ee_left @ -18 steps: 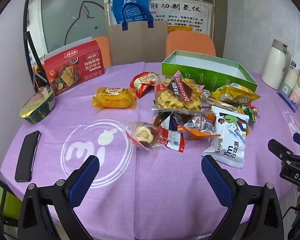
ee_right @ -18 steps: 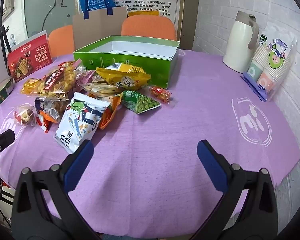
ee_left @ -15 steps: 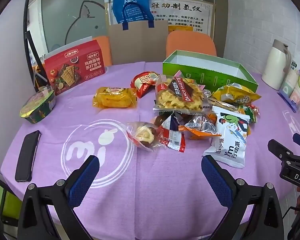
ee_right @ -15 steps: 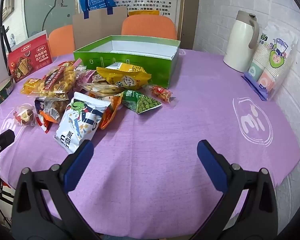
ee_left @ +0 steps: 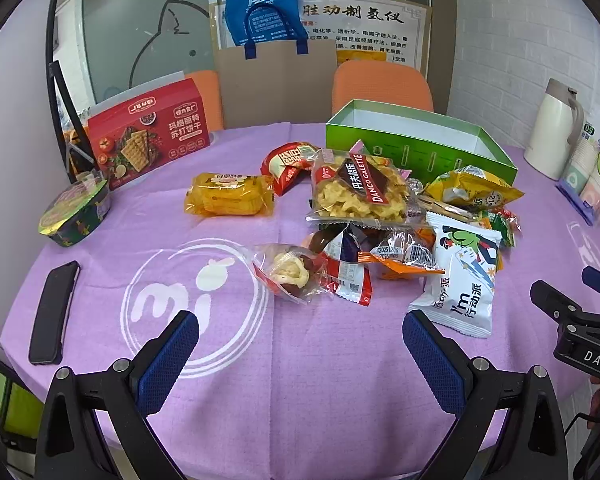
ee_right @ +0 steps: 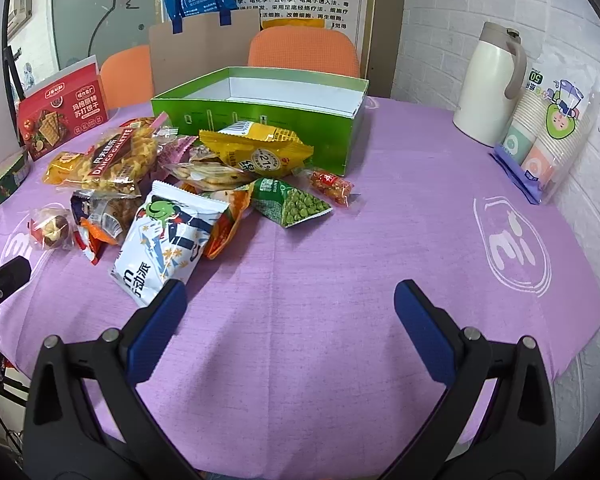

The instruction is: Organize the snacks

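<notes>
both grippers hang over the near edge of a round table covered in a purple cloth point(ee_right: 340, 240), each spread wide with nothing between its blue pads. the left gripper point(ee_left: 300, 340) sits above the white logo printed on the cloth, short of a clear-wrapped pastry point(ee_left: 290, 272); the right gripper point(ee_right: 290, 308) is over bare cloth, its left pad just beside the lower corner of a white snack pouch point(ee_right: 168, 240). the snacks lie in a loose heap toward the middle of the table, in front of an open green box point(ee_right: 268, 120) that looks empty inside: a danco galette tray pack point(ee_left: 358, 192) on top of the heap, a yellow chip bag point(ee_right: 260, 152) leaning against the box's front wall, a green pea packet point(ee_right: 296, 204) and a small red candy packet point(ee_right: 332, 186) beside it, an orange wrapper point(ee_left: 404, 260) under the pile. a yellow cake packet point(ee_left: 228, 200) and a red packet point(ee_left: 288, 164) lie apart to the left. further left stand a red cracker box point(ee_left: 148, 136), a foil-lidded bowl point(ee_left: 76, 212) and a black phone point(ee_left: 54, 312). a cream thermos point(ee_right: 492, 84) and a sleeve of paper cups point(ee_right: 552, 132) stand at the right by the brick wall.
</notes>
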Demonstrator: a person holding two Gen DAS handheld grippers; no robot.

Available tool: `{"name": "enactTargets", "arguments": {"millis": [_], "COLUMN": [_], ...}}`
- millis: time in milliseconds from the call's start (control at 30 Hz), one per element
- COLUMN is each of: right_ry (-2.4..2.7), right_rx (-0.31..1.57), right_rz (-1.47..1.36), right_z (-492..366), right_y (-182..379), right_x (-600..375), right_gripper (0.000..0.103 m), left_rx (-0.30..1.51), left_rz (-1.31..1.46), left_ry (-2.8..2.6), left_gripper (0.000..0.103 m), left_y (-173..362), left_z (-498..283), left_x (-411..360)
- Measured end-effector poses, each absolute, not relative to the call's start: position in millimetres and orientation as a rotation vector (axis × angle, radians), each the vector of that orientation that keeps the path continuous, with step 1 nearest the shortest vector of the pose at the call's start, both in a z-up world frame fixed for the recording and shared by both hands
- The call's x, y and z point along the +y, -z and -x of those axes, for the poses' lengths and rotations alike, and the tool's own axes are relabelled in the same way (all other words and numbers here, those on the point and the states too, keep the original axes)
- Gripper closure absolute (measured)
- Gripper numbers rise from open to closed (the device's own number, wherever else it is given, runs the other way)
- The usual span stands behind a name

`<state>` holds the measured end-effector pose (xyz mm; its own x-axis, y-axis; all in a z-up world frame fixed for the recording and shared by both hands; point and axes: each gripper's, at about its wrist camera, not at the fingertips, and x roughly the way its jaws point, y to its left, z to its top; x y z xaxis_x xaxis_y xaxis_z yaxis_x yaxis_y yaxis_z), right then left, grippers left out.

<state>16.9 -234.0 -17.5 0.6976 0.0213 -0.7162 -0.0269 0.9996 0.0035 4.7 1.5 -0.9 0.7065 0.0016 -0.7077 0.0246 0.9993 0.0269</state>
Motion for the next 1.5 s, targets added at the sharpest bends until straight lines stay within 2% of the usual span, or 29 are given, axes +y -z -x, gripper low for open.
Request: {"name": "enactTargets", "arguments": {"millis": [1100, 1367, 1500], "right_ry": [-0.037, -0.272, -0.32], "right_rx": [0.827, 0.778, 0.809], "right_rz": [0.025, -0.117, -0.081], "right_z": [-25, -28, -35], "right_y": [25, 28, 35], "right_x": [-229, -230, -213], "right_gripper": [0.0, 0.0, 0.0], "left_rx": [0.789, 0.821, 0.862], "left_rz": [-0.006, 0.082, 0.108], "left_ry": [0.025, 0.115, 0.123], "left_gripper": [0.0, 0.0, 0.001], "left_y": [8, 16, 25], "left_z": [-9, -19, -26], "left_x": [7, 22, 32]}}
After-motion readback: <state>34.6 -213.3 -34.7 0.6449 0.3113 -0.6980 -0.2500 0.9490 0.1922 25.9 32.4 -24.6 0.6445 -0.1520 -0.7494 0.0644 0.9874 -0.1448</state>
